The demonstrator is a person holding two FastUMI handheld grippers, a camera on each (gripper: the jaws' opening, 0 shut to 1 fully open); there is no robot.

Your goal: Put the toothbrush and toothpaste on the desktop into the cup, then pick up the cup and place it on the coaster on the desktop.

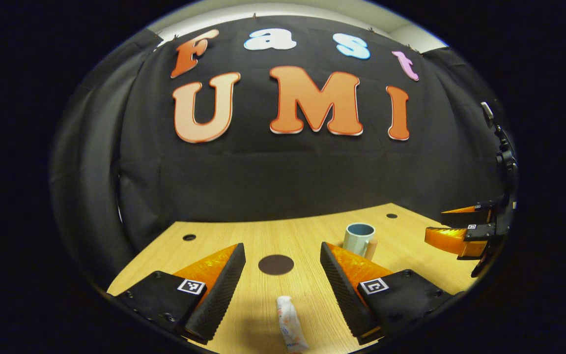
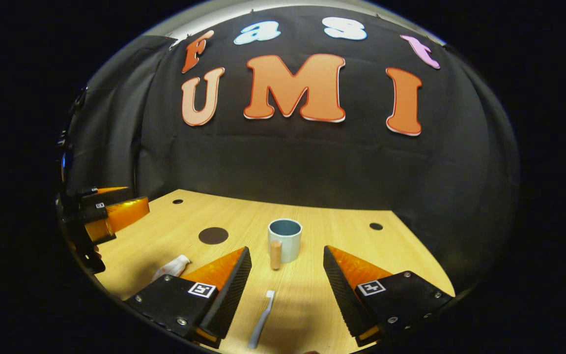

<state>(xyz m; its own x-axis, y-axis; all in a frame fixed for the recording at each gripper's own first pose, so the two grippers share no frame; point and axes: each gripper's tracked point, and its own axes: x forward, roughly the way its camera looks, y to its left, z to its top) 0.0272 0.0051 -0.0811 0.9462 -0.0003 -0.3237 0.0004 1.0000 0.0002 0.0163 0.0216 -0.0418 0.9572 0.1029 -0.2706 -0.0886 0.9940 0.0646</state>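
Left gripper [image 1: 283,280], seen in the left gripper view, hovers low over the light wood-grain worktop [image 1: 307,236] with its two fingers spread wide and nothing between them. Directly below the gap, at the near edge, lies the white toothpaste tube [image 1: 290,324], flat on the worktop and pointing away from the camera. Beyond it, between the fingertips, sits the dark round flat coaster [image 1: 276,264]. Farther back and to the right stands the pale blue cylindrical cup [image 1: 359,238], upright, with a tan wooden handle on its near side. Right gripper [image 2: 287,280], seen in the right gripper view, is likewise spread wide and holds nothing. Under its gap lies the slim white toothbrush [image 2: 261,319], flat, head end pointing toward the cup. In that view the cup stands upright just past the fingertips, centred in the gap, with its handle facing the camera. Coaster and toothpaste tube lie to the left there, well apart from the cup, and the other gripper appears at the far left edge above the worktop.
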